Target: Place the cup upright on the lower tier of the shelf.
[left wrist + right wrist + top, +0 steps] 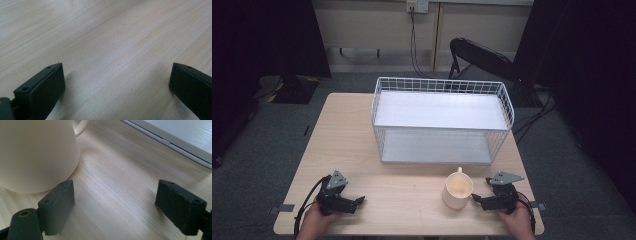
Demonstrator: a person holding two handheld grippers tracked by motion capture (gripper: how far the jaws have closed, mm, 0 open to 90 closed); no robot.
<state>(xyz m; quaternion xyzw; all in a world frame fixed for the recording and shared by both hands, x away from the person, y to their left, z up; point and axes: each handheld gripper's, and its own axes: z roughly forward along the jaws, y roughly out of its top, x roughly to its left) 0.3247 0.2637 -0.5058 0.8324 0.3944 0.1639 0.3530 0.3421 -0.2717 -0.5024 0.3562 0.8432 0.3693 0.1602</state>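
At the near edge of the table (362,130), the left gripper (357,201) rests low on the wood with its jaws spread wide and nothing between them; in the left gripper view there is bare grain ahead of it. It is well apart from the work and can stay parked there.

At the near right, the right gripper (475,198) lies just beside the cup (457,188), jaws also spread and holding nothing. In the right gripper view the cup's (37,152) wall stands just past the left jaw, off to one side rather than between the two, so closing now would likely only nudge it. The step in hand looks like taking hold of the cup. To do that well, swing the gripper toward the cup until one jaw goes inside the rim and the other outside, or until both straddle the body, then close squarely and gently so the smooth wall does not slip or tip. The handle (459,170) points to the far side, clear of this approach.

Farther back stands the white wire shelf (442,120), open toward the front, a likely place for the cup.
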